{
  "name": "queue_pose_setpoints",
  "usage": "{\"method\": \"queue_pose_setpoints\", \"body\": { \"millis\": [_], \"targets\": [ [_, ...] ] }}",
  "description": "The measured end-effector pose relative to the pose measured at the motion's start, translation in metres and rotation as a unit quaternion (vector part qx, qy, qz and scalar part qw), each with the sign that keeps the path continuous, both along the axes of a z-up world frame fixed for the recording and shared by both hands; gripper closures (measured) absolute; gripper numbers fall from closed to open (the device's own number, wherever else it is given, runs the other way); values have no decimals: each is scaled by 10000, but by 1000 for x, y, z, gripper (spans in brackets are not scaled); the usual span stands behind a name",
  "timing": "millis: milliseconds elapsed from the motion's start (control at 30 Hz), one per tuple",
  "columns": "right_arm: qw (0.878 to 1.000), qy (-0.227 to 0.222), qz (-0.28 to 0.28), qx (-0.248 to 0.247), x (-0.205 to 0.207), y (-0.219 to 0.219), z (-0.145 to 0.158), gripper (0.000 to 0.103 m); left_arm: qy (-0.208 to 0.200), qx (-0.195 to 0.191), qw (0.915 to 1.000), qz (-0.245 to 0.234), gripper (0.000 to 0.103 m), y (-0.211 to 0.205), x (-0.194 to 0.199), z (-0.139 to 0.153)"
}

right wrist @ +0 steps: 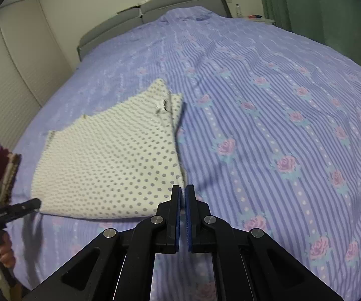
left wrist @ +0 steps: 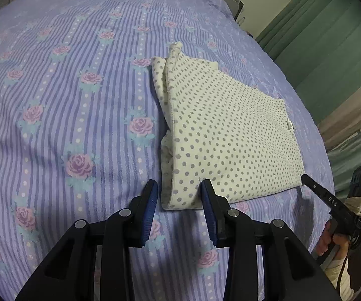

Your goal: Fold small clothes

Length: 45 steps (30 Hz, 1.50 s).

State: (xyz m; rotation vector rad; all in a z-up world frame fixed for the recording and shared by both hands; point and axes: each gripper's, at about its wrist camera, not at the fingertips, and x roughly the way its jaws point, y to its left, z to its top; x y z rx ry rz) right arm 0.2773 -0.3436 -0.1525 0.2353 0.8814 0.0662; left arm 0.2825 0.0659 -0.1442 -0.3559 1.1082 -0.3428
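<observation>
A cream garment with grey polka dots (left wrist: 228, 135) lies folded on the purple floral bedspread (left wrist: 67, 100). My left gripper (left wrist: 179, 195) is open, its blue-padded jaws either side of the garment's near left corner. In the right wrist view the garment (right wrist: 110, 160) lies to the left. My right gripper (right wrist: 183, 192) is shut at the garment's near right corner; whether cloth is pinched between the pads is hidden. The right gripper also shows in the left wrist view (left wrist: 308, 179), at the garment's right corner. The left gripper's tip shows in the right wrist view (right wrist: 33, 204).
The bedspread (right wrist: 268, 113) covers a wide bed with a grey headboard (right wrist: 155, 5) at the far end. Green curtains (left wrist: 326, 37) hang on the right. A stack of folded fabrics (right wrist: 2, 168) sits at the bed's left edge. A nightstand (right wrist: 258, 18) with small items stands beyond.
</observation>
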Motion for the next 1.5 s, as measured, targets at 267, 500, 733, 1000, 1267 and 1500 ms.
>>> {"method": "queue_pose_setpoints", "body": {
  "millis": [267,500,733,1000,1267,1500],
  "targets": [
    [9992,154,-317,-164,-5,-1,-3,74,-217,230,9992,-244,60,10,-8,12],
    [9979,-263,-420,-409,-31,23,34,55,-884,0,9922,-877,43,27,2,41],
    [9987,-379,86,-336,-16,74,44,55,-333,-860,9904,-1034,43,36,46,9],
    [9983,-288,489,-110,2,108,36,55,-105,-1684,9790,-1146,42,47,65,-14],
    [9987,-231,366,266,23,119,22,56,-176,-1600,9779,-1335,43,19,67,-13],
    [9982,-248,504,200,30,130,19,69,59,-1668,9802,-1064,71,18,69,-4]
  ]
}}
